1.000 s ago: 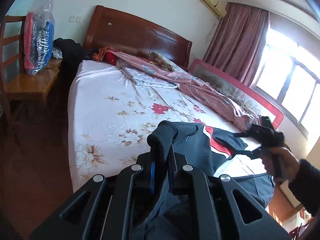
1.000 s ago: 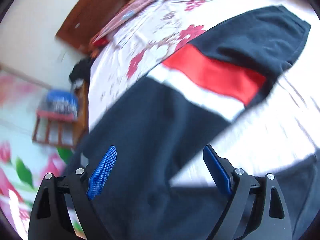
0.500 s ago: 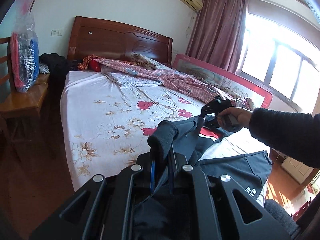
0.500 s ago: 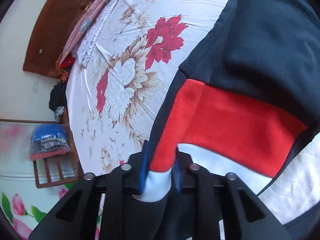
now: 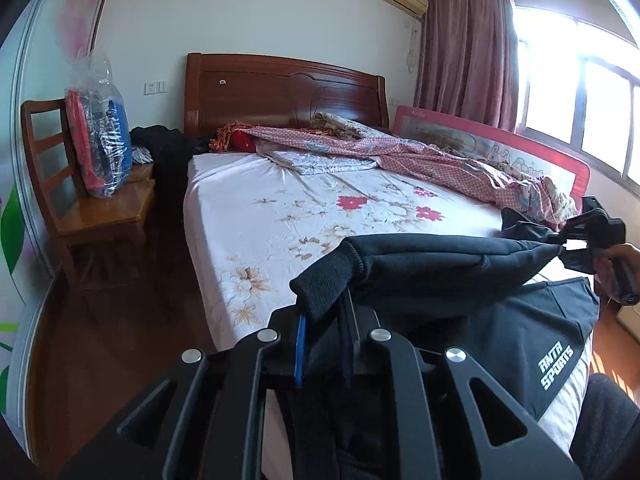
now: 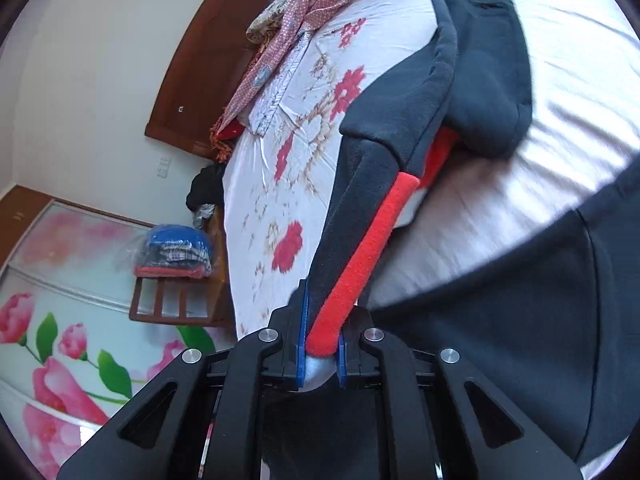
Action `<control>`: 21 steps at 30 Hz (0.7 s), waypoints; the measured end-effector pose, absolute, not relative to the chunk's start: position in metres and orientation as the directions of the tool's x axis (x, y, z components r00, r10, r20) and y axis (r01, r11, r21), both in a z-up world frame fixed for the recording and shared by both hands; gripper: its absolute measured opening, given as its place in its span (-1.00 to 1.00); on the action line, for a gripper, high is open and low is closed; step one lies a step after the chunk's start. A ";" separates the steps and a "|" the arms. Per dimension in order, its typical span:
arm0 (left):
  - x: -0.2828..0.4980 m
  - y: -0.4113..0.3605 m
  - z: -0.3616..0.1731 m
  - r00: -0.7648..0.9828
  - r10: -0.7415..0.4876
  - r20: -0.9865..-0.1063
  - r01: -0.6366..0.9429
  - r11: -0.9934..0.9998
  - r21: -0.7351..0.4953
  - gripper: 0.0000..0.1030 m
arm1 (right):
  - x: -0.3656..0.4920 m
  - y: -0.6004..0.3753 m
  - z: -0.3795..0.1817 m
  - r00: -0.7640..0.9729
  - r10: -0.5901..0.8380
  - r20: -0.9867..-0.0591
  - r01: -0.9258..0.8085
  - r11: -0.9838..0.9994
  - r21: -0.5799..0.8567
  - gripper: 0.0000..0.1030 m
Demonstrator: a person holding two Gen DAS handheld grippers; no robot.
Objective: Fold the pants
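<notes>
Dark navy pants [image 5: 440, 268] with a red and white stripe [image 6: 368, 236] are held above a floral bed sheet [image 5: 304, 208]. My left gripper [image 5: 324, 344] is shut on the ribbed cuff end of the pants at the near edge of the bed. My right gripper [image 6: 320, 352] is shut on the red-striped fold of the pants; it also shows in the left wrist view [image 5: 576, 248] at the far right, with the cloth stretched taut between the two. The rest of the pants, with white lettering [image 5: 556, 364], lies on the bed below.
A pink quilt [image 5: 420, 152] is heaped along the far side of the bed by a red guard rail [image 5: 500, 148]. A wooden chair [image 5: 80, 200] with a plastic-wrapped bundle [image 5: 100, 136] stands left of the bed. The wooden headboard [image 5: 280, 92] is behind.
My right gripper closed on the striped part of the pants and pulled it out to the right. The pants leg has lifted and is stretched between both grippers.
</notes>
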State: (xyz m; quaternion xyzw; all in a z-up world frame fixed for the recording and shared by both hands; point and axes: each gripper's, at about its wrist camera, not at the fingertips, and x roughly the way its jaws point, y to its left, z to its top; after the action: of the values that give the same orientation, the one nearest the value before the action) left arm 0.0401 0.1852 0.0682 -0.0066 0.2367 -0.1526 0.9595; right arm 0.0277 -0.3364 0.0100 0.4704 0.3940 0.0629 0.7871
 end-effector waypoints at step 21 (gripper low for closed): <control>0.000 0.202 -0.026 0.698 -0.093 -0.710 0.189 0.980 0.058 -0.55 | -0.079 -0.313 -0.058 0.587 0.443 -0.678 0.363 0.604 0.709 -0.81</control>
State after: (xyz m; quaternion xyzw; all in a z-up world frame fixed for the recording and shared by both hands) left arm 0.0000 0.2018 -0.0258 0.0630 0.3811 -0.0765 0.9192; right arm -0.0792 -0.3134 -0.0575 0.4441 0.4536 0.0259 0.7722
